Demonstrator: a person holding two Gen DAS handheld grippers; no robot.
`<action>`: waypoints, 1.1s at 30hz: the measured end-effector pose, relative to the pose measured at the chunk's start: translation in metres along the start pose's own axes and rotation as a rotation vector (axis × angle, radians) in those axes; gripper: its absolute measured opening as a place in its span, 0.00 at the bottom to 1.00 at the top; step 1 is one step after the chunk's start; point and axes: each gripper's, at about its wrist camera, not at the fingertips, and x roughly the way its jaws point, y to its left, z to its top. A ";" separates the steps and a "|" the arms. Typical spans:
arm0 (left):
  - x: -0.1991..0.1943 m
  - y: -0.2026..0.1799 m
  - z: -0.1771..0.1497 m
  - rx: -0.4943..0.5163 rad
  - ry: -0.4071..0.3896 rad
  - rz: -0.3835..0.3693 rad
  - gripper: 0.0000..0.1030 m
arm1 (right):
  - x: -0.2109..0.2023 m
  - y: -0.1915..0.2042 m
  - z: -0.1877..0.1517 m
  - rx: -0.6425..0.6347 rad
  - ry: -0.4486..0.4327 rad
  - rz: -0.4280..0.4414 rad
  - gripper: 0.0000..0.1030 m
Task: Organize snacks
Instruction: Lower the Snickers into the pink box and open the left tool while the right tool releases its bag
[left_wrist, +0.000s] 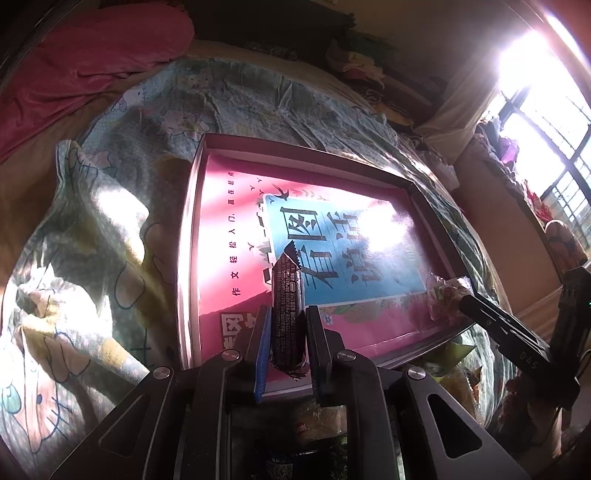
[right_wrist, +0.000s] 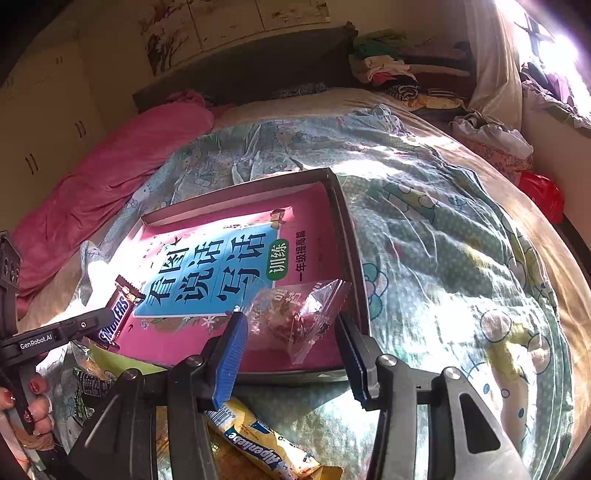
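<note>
A chocolate bar (left_wrist: 287, 314) in a dark wrapper stands clamped between the closed fingers of the left gripper (left_wrist: 286, 332), its far end tilted out over the near edge of a shallow box (left_wrist: 436, 206) on a bed. To its right, the right gripper (right_wrist: 291, 332) frames a clear candy packet (right_wrist: 299, 317) that lies in the box's near right corner; the blue pads stand apart on either side of it, and none seems to press on the wrapper, so the packet looks released, not held. A pink book (right_wrist: 221, 273) with a blue title panel lines the box floor. More snacks wait outside the box at its near side, among them a yellow sweet roll (right_wrist: 258, 435) and a green packet (right_wrist: 86, 384), all on a cartoon-print quilt (right_wrist: 443, 240).

The step in hand appears to be loading the box: one packet set down, the bar about to follow. The next move likely calls for lowering the bar flat onto the book before letting go, clear of the packet. Both grippers point steeply downward, side by side; a hand (right_wrist: 35, 402) with red nails grips the left tool's handle.
</note>
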 end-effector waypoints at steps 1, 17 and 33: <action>-0.001 0.000 0.000 -0.002 -0.002 -0.005 0.19 | -0.001 0.000 0.000 0.002 -0.001 0.000 0.50; -0.018 0.006 0.002 -0.016 -0.036 -0.028 0.35 | -0.029 0.006 -0.001 -0.006 -0.058 0.028 0.57; -0.055 0.006 -0.010 0.009 -0.089 -0.054 0.53 | -0.057 0.030 -0.012 -0.086 -0.095 0.071 0.62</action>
